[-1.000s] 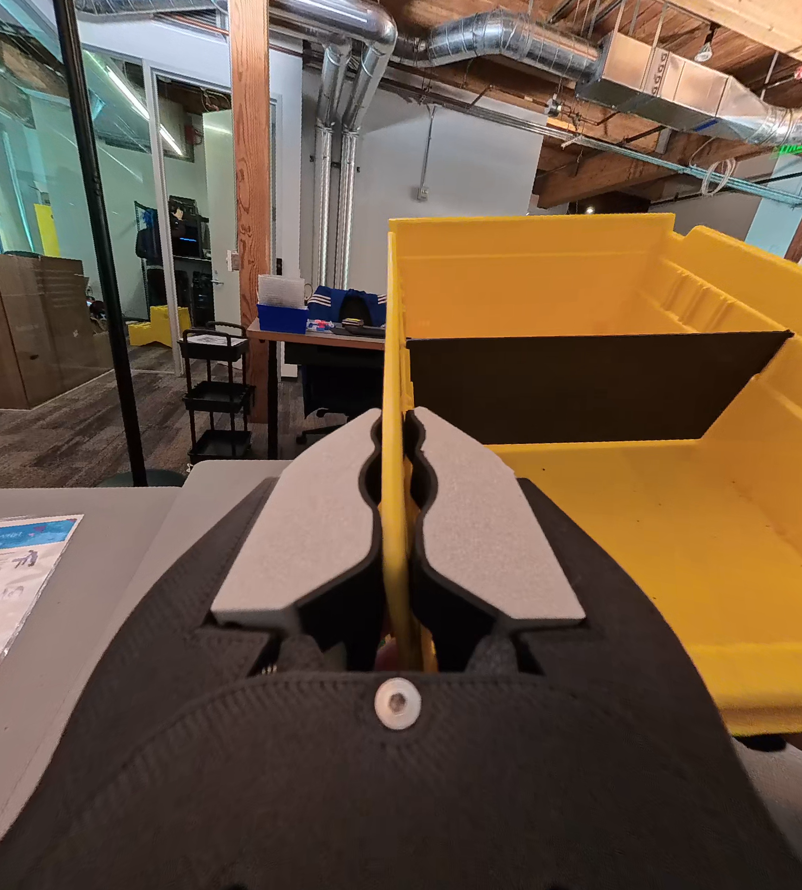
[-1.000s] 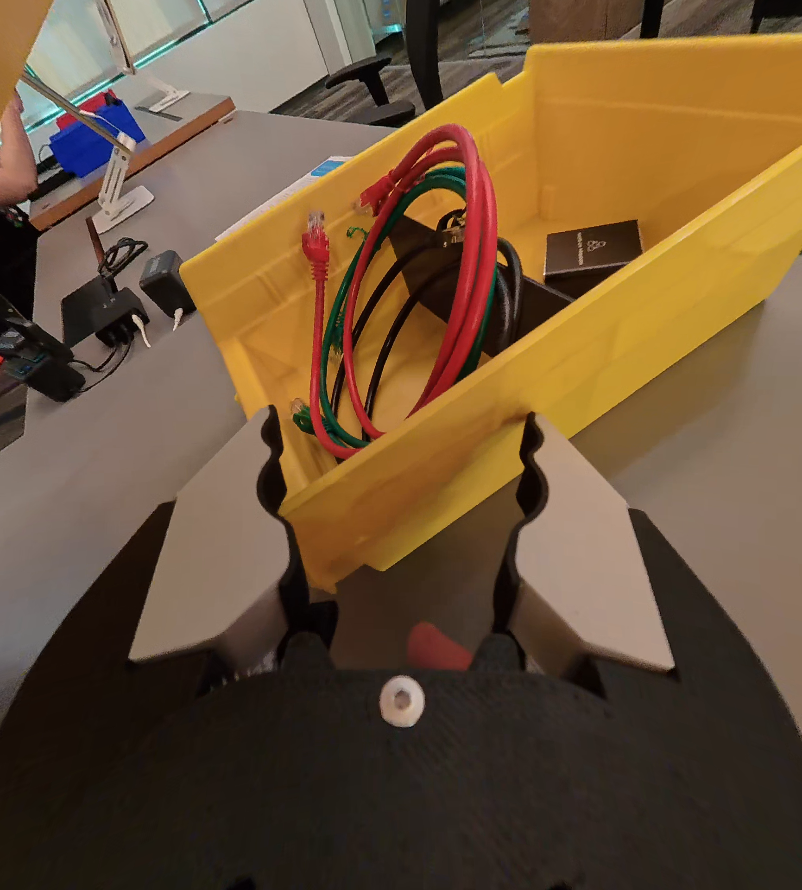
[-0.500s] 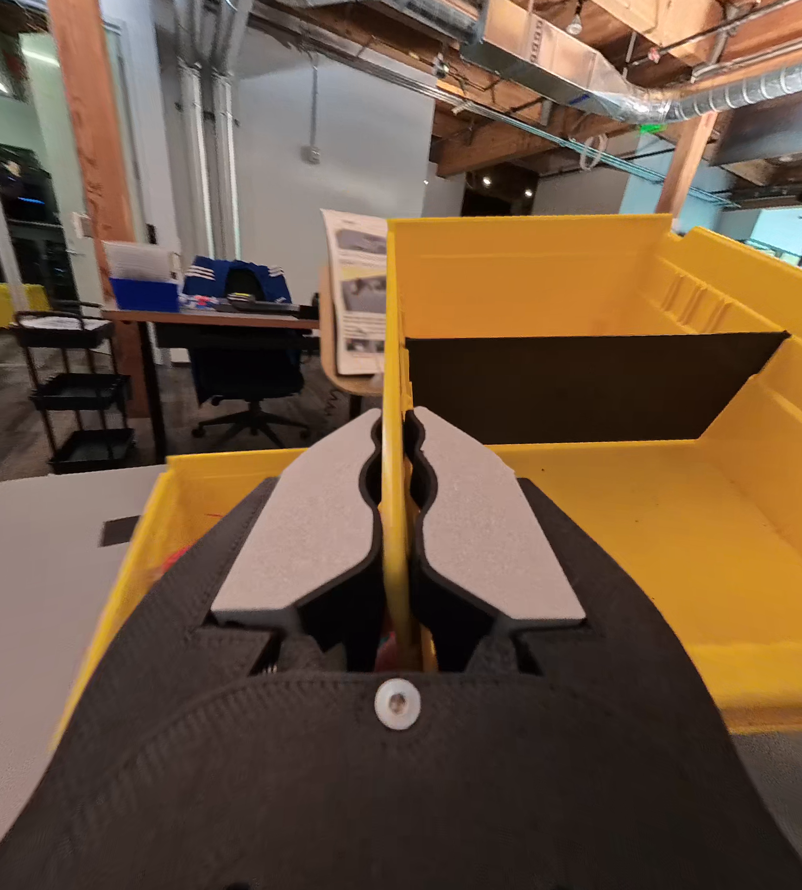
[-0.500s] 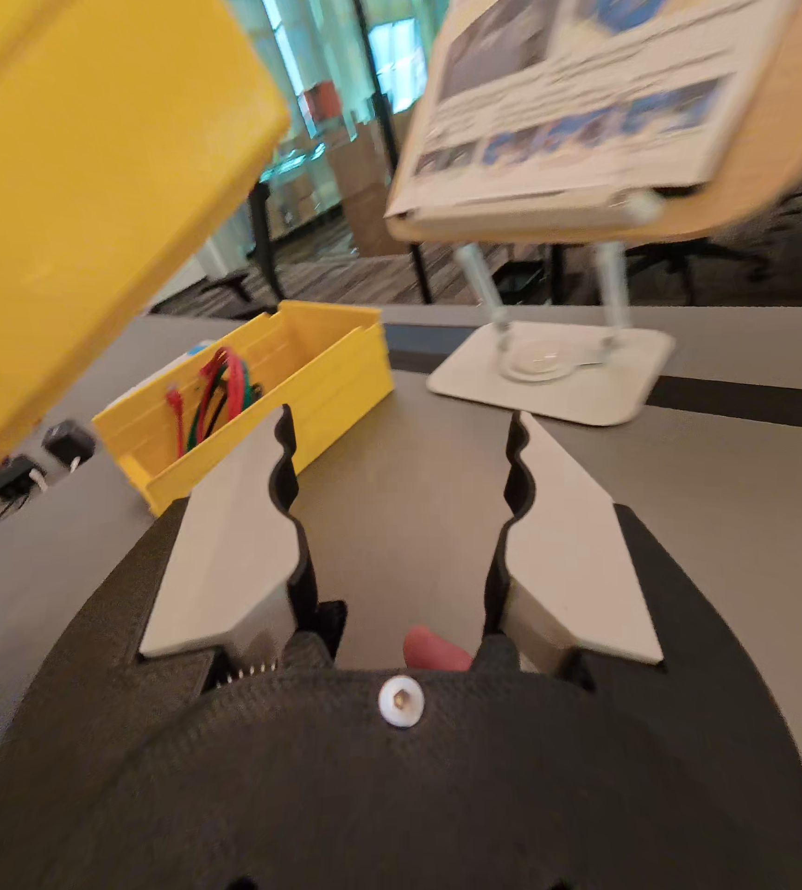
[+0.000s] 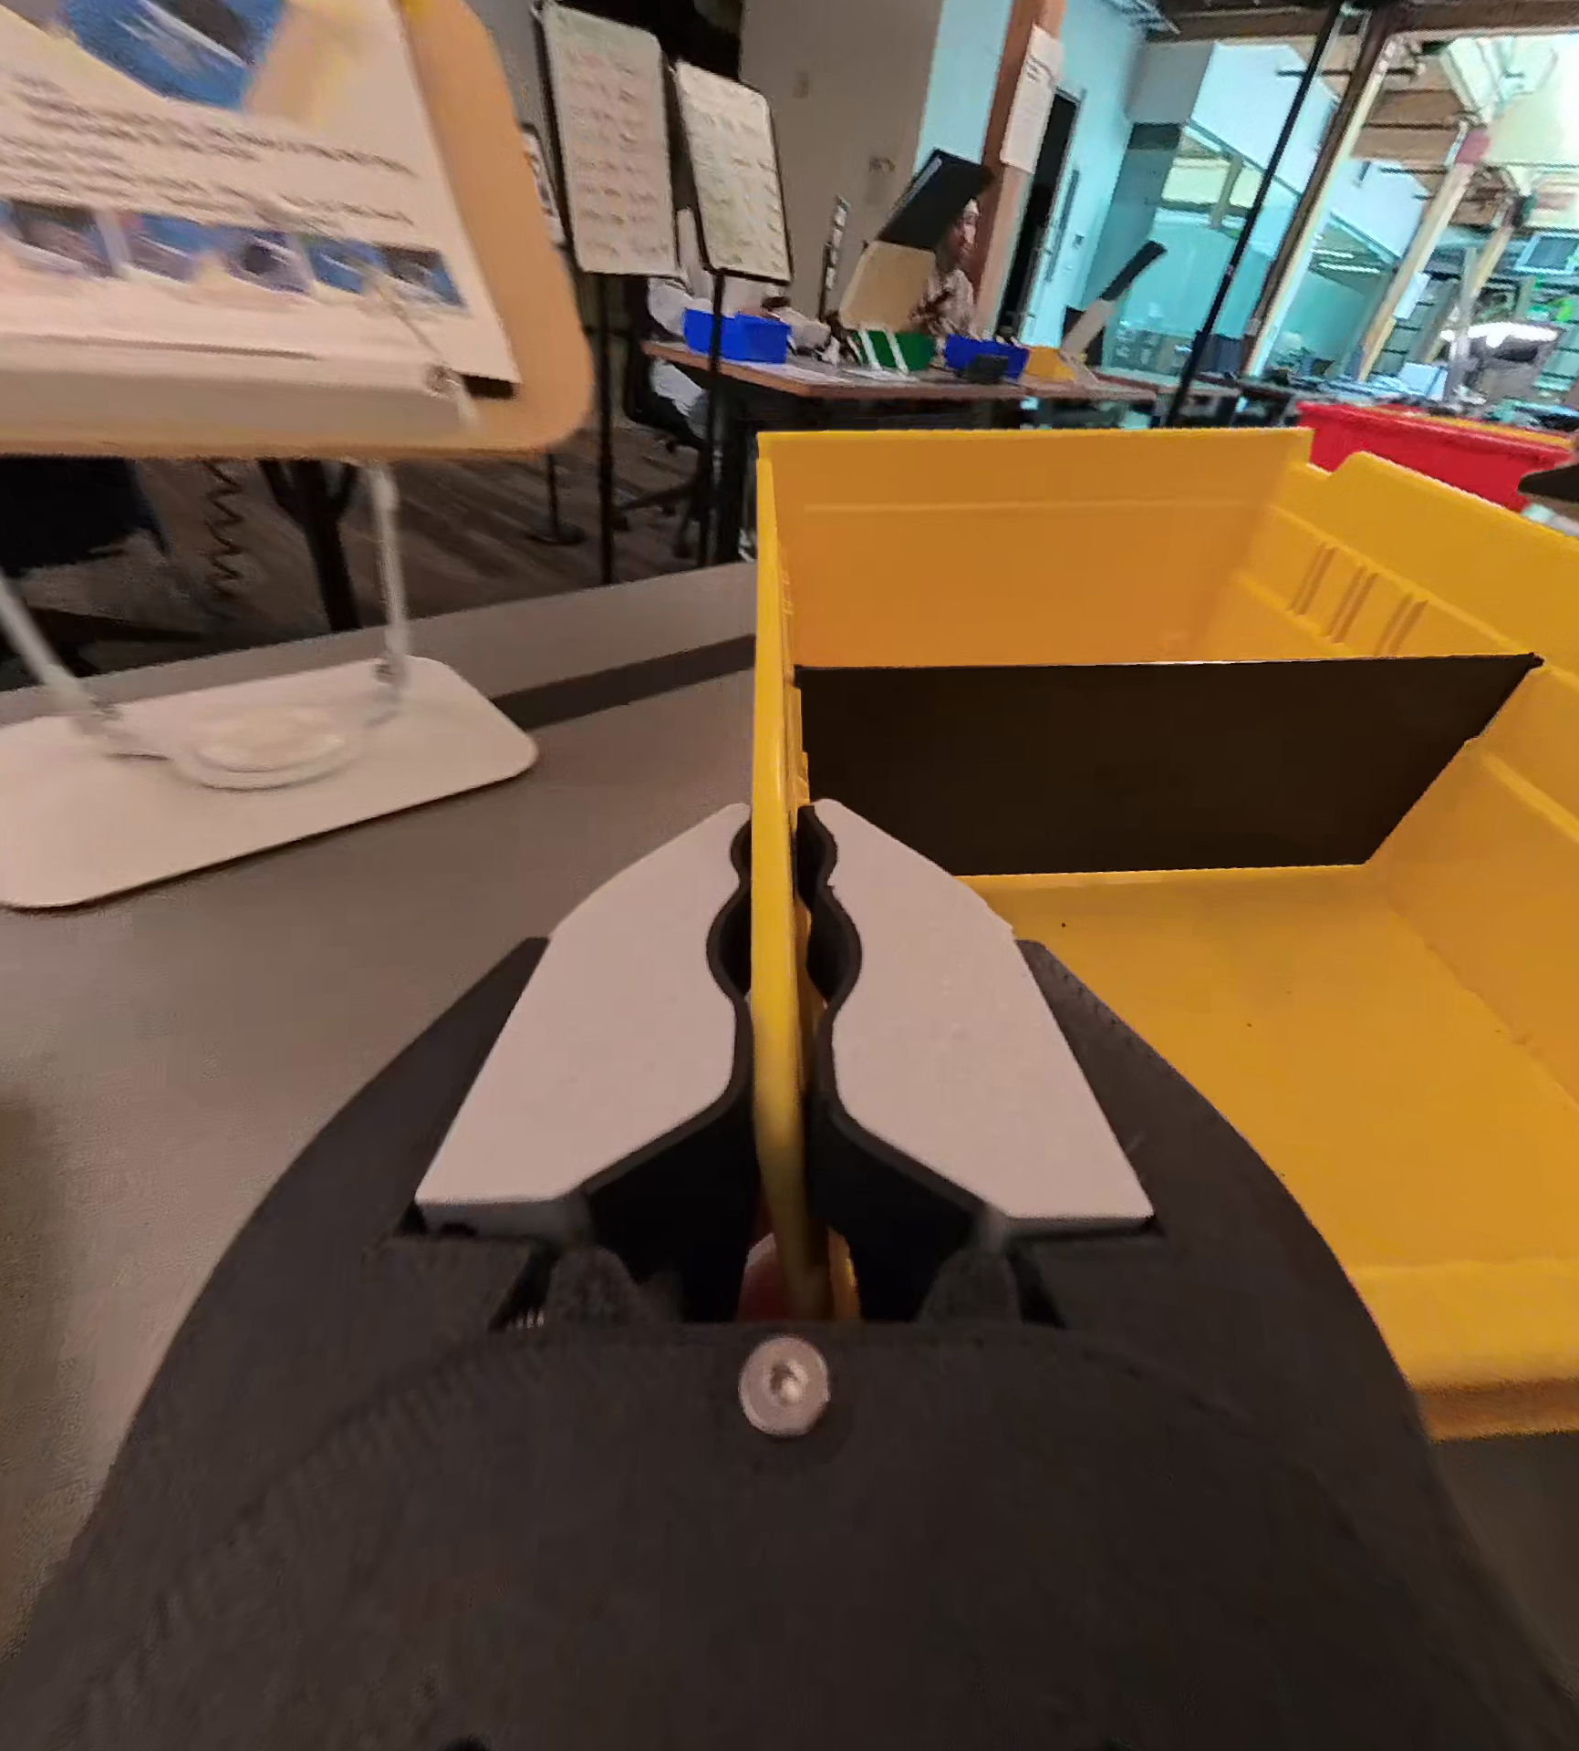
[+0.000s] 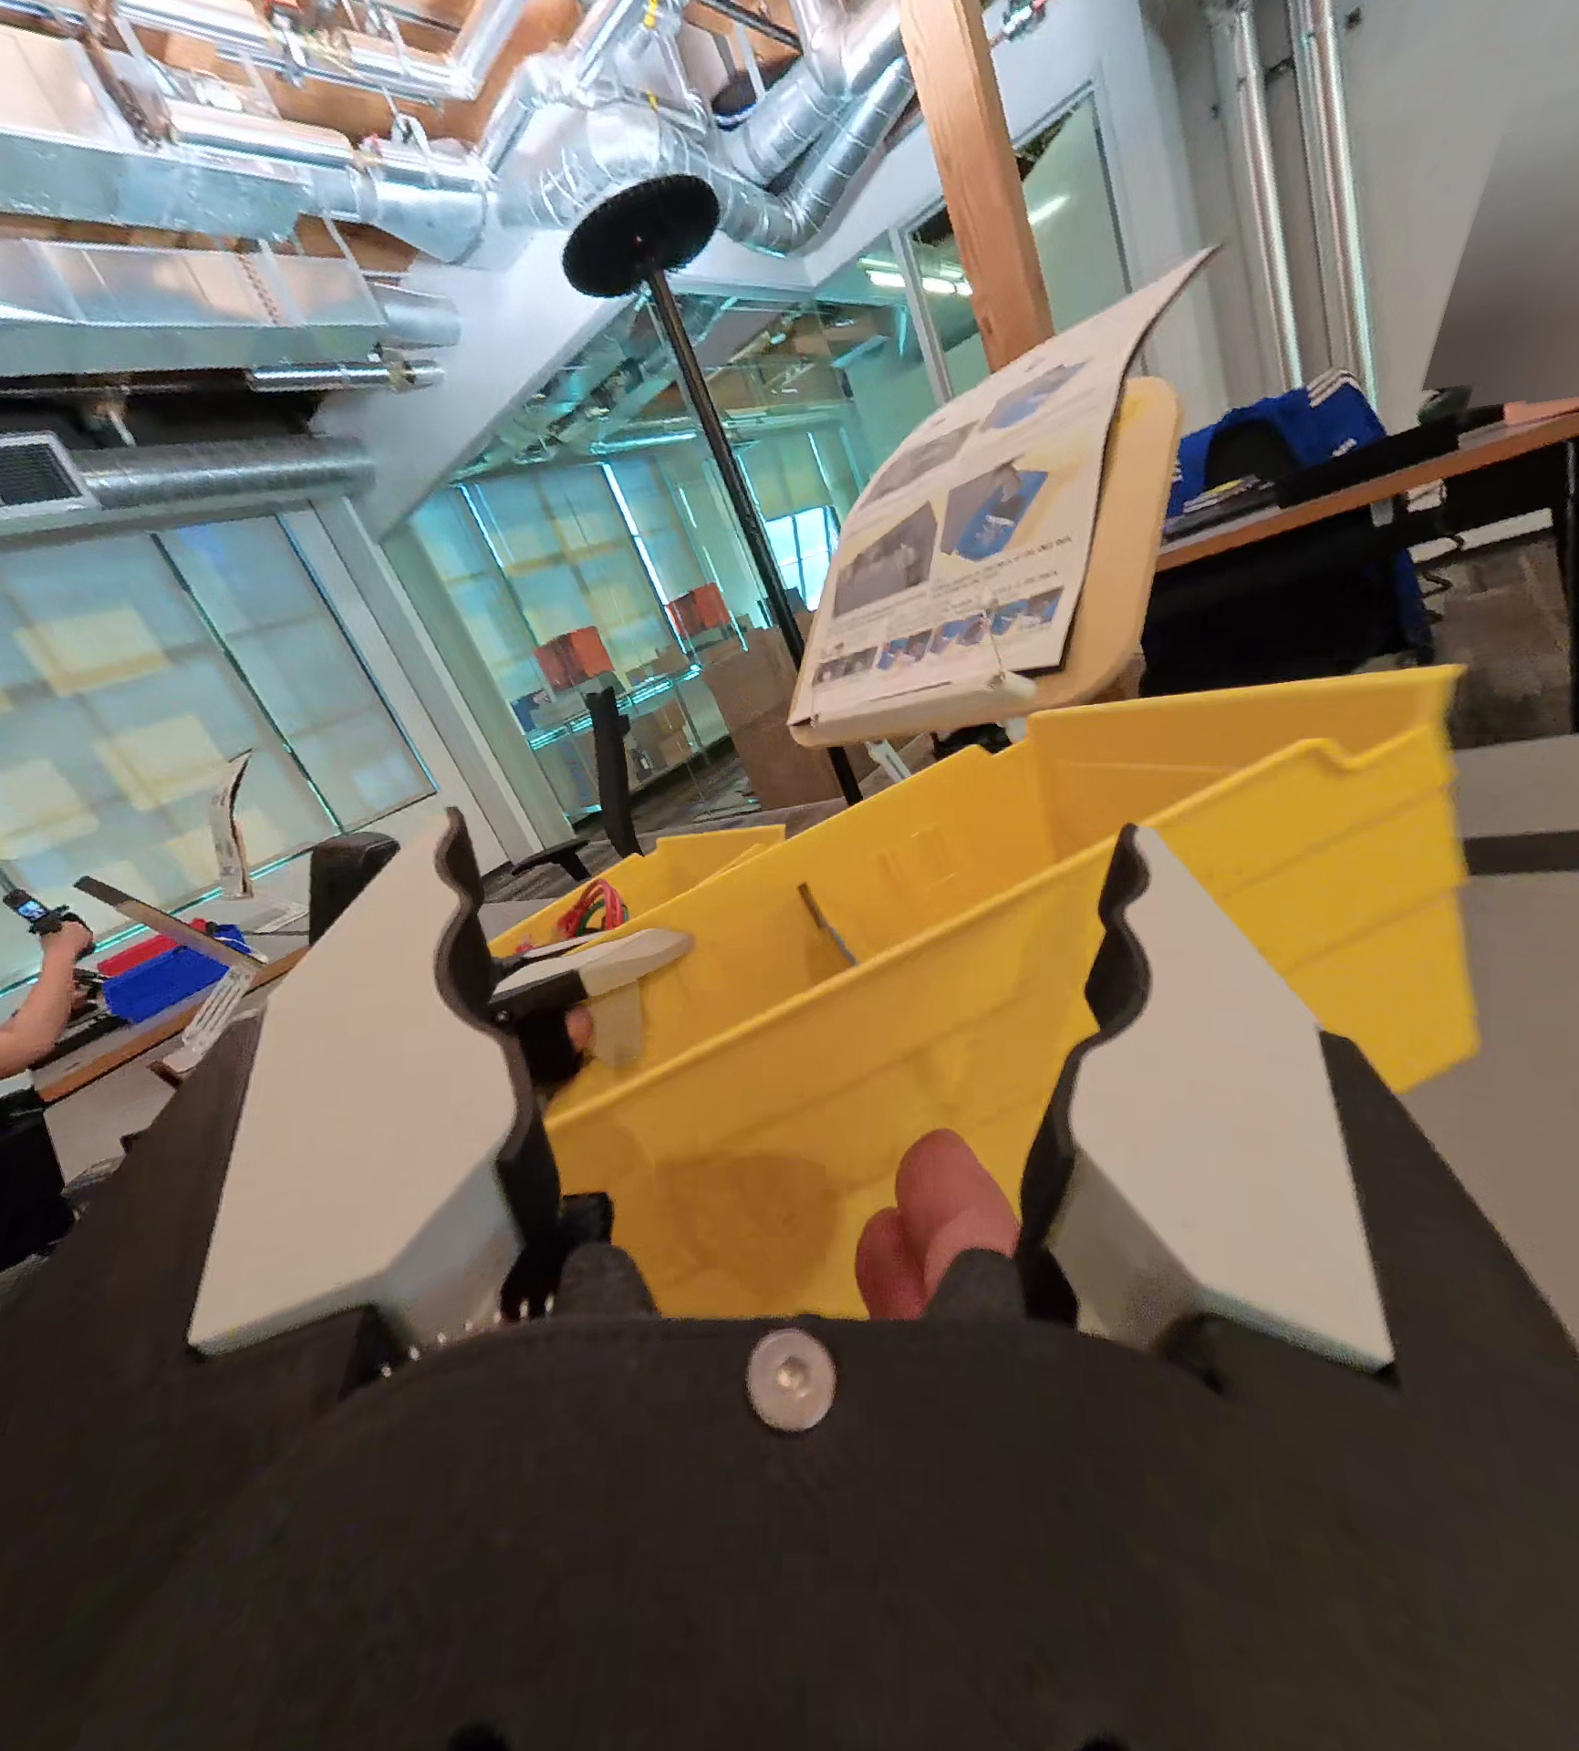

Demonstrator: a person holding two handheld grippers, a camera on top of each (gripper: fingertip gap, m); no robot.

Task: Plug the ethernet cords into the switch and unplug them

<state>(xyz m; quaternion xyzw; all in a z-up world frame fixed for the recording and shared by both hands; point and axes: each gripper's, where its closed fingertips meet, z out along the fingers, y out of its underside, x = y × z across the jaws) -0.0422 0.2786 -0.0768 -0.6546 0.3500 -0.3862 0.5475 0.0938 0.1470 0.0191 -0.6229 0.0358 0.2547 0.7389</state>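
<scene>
My left gripper (image 5: 774, 824) is shut on the left side wall of an empty yellow bin (image 5: 1240, 1042) with a black divider (image 5: 1126, 758), and holds it above the grey table. In the right wrist view the same bin (image 6: 956, 995) hangs tilted just ahead of my right gripper (image 6: 795, 834), which is open and empty. The left gripper (image 6: 615, 957) shows clamped on the bin's far wall. Behind it a second yellow bin (image 6: 719, 843) holds red and green ethernet cords (image 6: 594, 911). The switch is hidden.
A document stand with a printed sheet (image 5: 179, 189) and a white base plate (image 5: 245, 767) stands on the grey table (image 5: 150, 1023) left of the held bin; it also shows in the right wrist view (image 6: 984, 568). A person's arm (image 6: 27, 1023) is at a far desk. Tip to tip, the grippers are about 20 cm apart.
My left gripper has swung right with the empty bin, from beside the cord bin to the document stand. My right gripper left the cord bin, tilted up, and now faces the held bin.
</scene>
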